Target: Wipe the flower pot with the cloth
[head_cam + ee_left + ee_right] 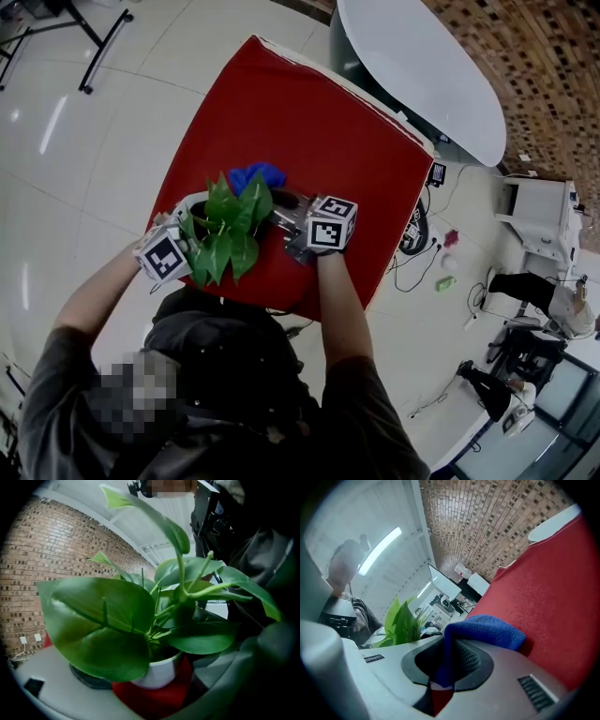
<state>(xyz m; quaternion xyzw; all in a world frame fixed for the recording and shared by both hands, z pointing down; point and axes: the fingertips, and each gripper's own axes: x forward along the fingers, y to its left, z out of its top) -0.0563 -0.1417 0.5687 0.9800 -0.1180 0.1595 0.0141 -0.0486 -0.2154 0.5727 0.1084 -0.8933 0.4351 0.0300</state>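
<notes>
My right tool [440, 667] pinches the cloth [487, 630] tight. My left tool [157, 681] stands apart around the pot [190, 199], near the counter [309, 131] edge, not clamping it. Wiping an unsteadied pot could tip it off, and the leaves [98, 620] may snag the cloth.

Fuzzy cloth [487, 631], glossy smooth pot [159, 674]

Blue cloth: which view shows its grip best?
The right gripper view: the blue cloth is pinched between the right tongs. The head view shows only a small blue bunch beyond the leaves; the left gripper view shows none.
</notes>
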